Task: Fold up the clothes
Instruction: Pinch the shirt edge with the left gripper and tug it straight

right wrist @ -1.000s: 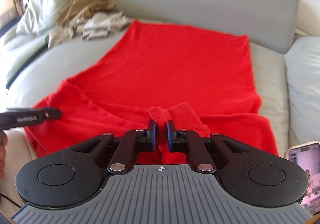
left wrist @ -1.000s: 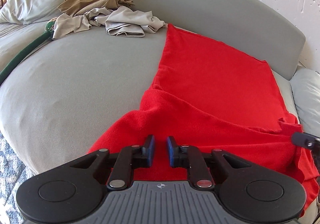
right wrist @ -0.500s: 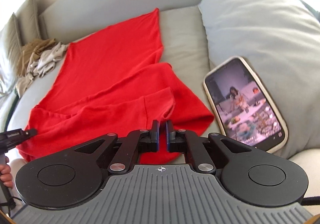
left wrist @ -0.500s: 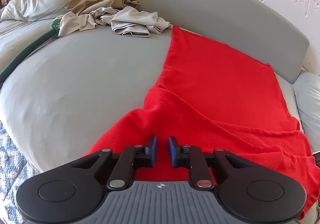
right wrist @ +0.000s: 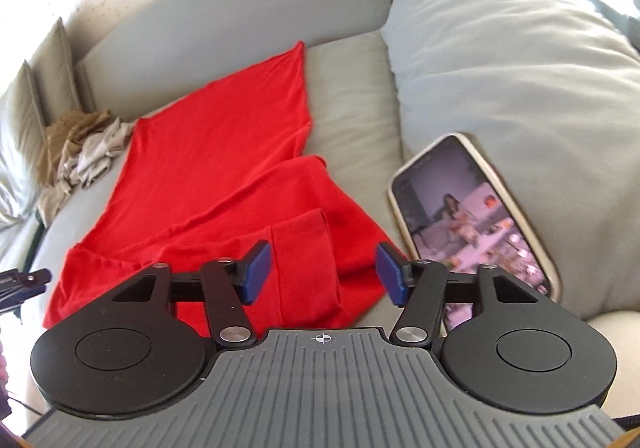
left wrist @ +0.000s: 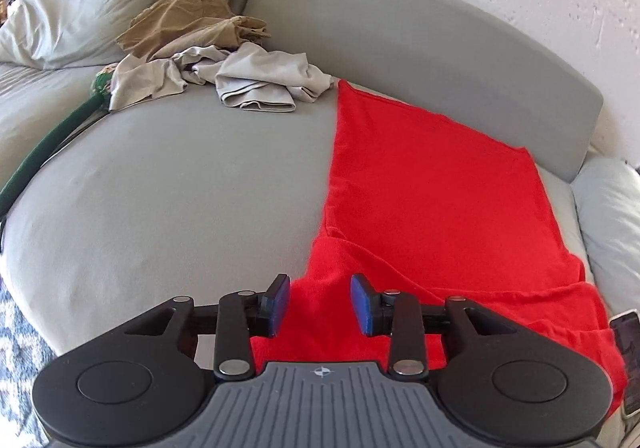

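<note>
A red garment [left wrist: 432, 199] lies spread on the grey sofa seat [left wrist: 180, 183], its near part folded over on itself. My left gripper [left wrist: 320, 306] stands open over the garment's near left corner, red cloth showing between the blue pads. In the right wrist view the same red garment [right wrist: 224, 151] has a folded sleeve at its near right end. My right gripper [right wrist: 320, 274] is open above that sleeve, holding nothing. The left gripper's tip [right wrist: 28, 280] shows at the far left edge of the right wrist view.
A heap of beige and tan clothes [left wrist: 216, 63] lies at the back of the seat, also seen as clothes [right wrist: 80, 151] in the right view. A phone [right wrist: 472, 207] with a lit screen leans on a large pale cushion [right wrist: 520, 67]. A dark green strap [left wrist: 52, 143] runs along the sofa's left side.
Both grippers were shut on the red cloth and have opened, letting it go. The right view swung toward the sofa's right end, bringing the phone and cushion into sight.
</note>
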